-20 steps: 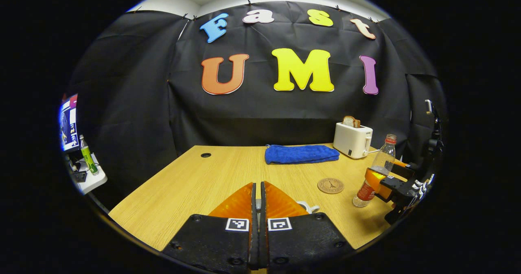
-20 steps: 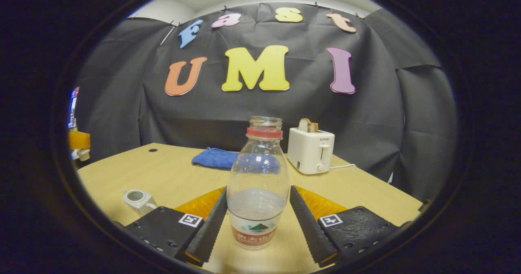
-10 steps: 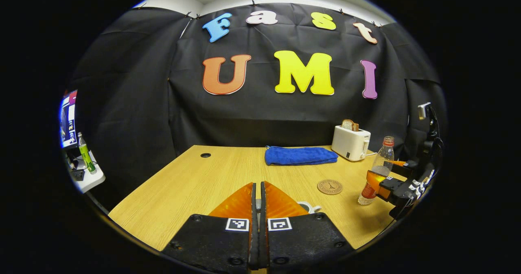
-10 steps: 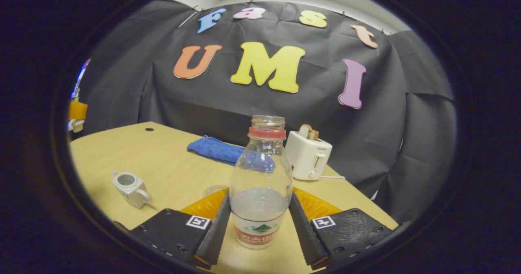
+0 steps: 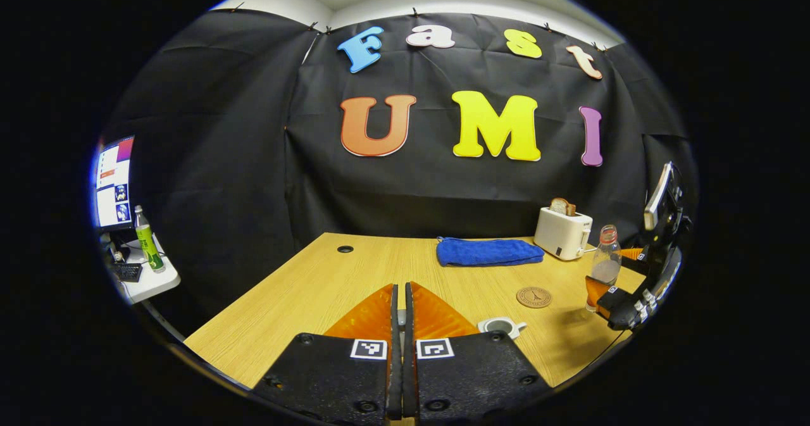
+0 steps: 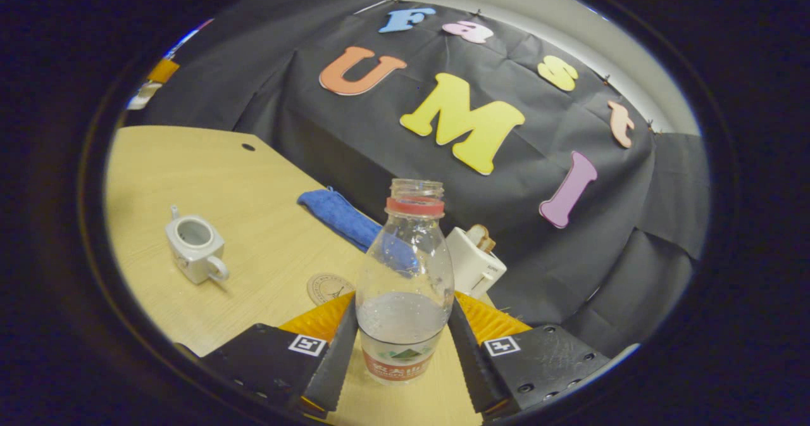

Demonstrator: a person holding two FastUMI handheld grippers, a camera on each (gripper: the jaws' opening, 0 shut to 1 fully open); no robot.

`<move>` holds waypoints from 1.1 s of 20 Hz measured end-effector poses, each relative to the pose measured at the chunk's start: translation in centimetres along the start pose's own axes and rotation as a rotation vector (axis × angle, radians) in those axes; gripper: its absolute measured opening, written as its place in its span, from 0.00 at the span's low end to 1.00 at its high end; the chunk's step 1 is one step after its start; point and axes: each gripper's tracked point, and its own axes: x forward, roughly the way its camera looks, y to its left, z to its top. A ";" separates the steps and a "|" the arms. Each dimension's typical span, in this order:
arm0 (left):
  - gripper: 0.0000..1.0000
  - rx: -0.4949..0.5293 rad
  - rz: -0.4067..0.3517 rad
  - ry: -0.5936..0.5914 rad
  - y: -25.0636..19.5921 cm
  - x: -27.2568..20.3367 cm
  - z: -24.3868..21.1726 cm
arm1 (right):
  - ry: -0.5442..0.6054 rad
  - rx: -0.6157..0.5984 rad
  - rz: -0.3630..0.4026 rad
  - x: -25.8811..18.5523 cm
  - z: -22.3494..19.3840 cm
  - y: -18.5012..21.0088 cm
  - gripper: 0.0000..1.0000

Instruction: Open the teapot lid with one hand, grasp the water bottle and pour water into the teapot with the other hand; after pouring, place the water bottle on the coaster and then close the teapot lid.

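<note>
The clear water bottle (image 6: pixel 405 287) has no cap and is about a third full. My right gripper (image 6: pixel 402 312) is shut on its lower body and holds it off the table. In the left gripper view the bottle (image 5: pixel 606 263) hangs at the far right in that gripper (image 5: pixel 617 290). The small grey teapot (image 6: pixel 193 249) stands lidless on the table, to the left of the bottle. My left gripper (image 5: pixel 400 290) is shut on a thin grey piece, the teapot lid (image 5: pixel 401 317), above and just left of the teapot (image 5: pixel 502 326). The round brown coaster (image 5: pixel 533 297) lies bare between teapot and bottle.
A white toaster (image 5: pixel 562 233) with bread stands at the back right of the wooden table (image 5: pixel 304 287). A folded blue towel (image 5: pixel 488 251) lies at the back. A side table with a monitor and a green bottle (image 5: pixel 147 242) stands off to the left.
My right gripper has shut on the bottle, lifted it and rolled, so the room now looks tilted in its view. My left gripper has drifted left, still shut.
</note>
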 end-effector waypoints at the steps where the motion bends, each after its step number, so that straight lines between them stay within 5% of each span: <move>1: 0.03 -0.004 -0.002 -0.001 0.2 -0.2 0.0 | 0.004 -0.033 0.000 0.1 0.0 0.6 0.75; 11: 0.03 -0.034 -0.023 0.040 0.3 0.2 -1.0 | -0.037 -0.453 -0.024 0.4 0.5 5.7 0.77; 16: 0.03 -0.023 -0.012 0.029 0.6 0.2 -0.7 | -0.113 -0.701 -0.096 0.2 1.7 6.6 0.77; 22: 0.03 0.001 -0.028 0.030 0.4 0.2 -0.9 | -0.140 -0.866 -0.115 0.4 2.3 7.1 0.77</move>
